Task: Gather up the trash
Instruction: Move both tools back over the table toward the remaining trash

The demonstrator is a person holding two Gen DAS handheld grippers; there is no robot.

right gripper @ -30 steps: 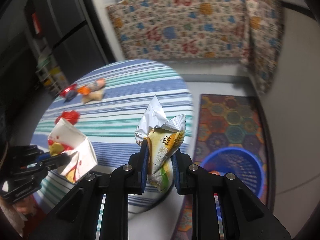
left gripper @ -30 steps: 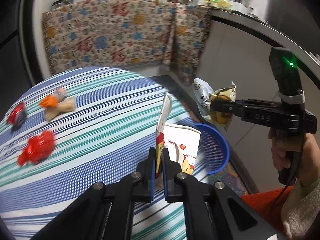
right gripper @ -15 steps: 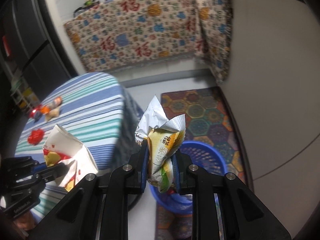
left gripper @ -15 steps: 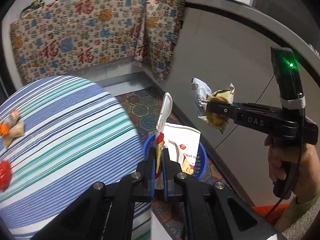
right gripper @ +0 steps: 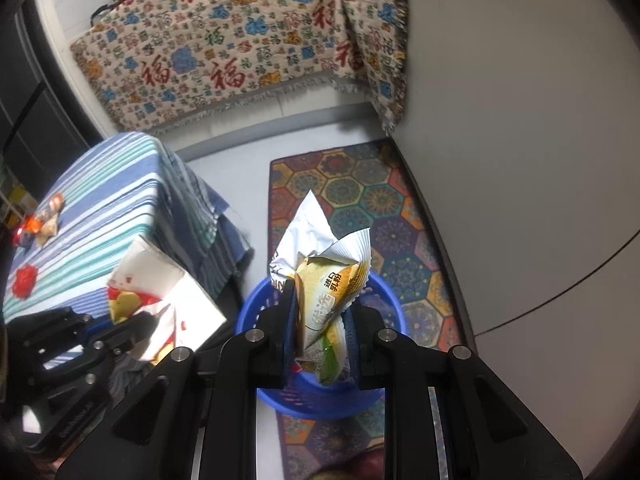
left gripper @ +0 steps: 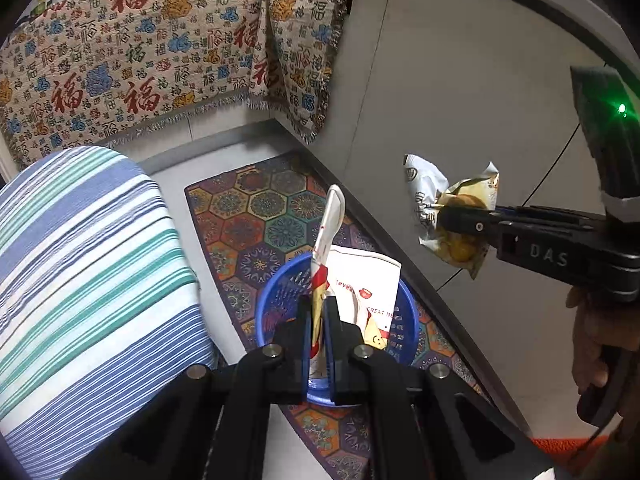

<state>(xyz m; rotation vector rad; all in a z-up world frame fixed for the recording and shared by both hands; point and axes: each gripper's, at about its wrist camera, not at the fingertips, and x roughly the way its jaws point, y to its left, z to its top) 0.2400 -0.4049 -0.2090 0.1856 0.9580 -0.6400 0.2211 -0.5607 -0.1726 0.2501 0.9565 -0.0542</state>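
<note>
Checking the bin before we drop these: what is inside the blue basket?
The blue basket shows only bare mesh wall where visible. Its bottom is hidden behind the yellow wrapper in the right claw.

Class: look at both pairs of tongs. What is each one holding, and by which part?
Left tongs pinch the white-and-red paper wrapper by its lower edge; right tongs grip the yellow snack packet around its middle.

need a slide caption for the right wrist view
Right gripper holds a yellow snack wrapper above the blue basket; left gripper holds a white carton beside it.
</note>
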